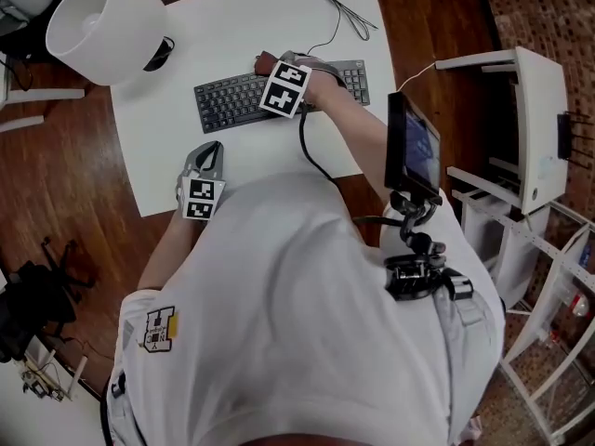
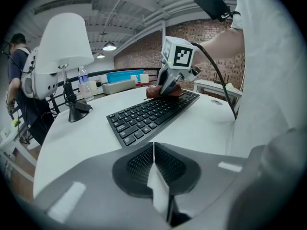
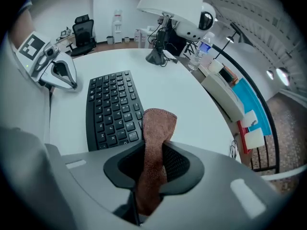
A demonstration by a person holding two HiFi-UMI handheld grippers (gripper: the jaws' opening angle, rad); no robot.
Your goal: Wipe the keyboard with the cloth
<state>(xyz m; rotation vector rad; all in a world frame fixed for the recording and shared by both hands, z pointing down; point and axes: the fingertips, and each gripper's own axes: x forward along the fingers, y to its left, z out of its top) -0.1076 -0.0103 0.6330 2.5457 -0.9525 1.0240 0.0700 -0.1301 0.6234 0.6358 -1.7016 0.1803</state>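
Note:
A black keyboard (image 1: 232, 100) lies across the middle of the white table (image 1: 232, 26). My right gripper (image 1: 279, 72) points steeply down over its far edge, shut on a brown cloth (image 1: 267, 63). In the right gripper view the cloth (image 3: 157, 126) sticks out from between the jaws, and its free end rests beside the keyboard (image 3: 112, 109). My left gripper (image 1: 210, 150) is shut and holds nothing, near the table's front edge and short of the keyboard. In the left gripper view the keyboard (image 2: 151, 114) lies ahead, with the right gripper (image 2: 168, 87) and cloth (image 2: 160, 92) at its far end.
A white lamp (image 1: 102, 26) with a black base stands at the back left of the table. A thin cable (image 1: 344, 7) lies at the back right. A white shelf unit (image 1: 530, 128) stands on the floor to the right. A water bottle (image 3: 204, 49) stands behind the lamp.

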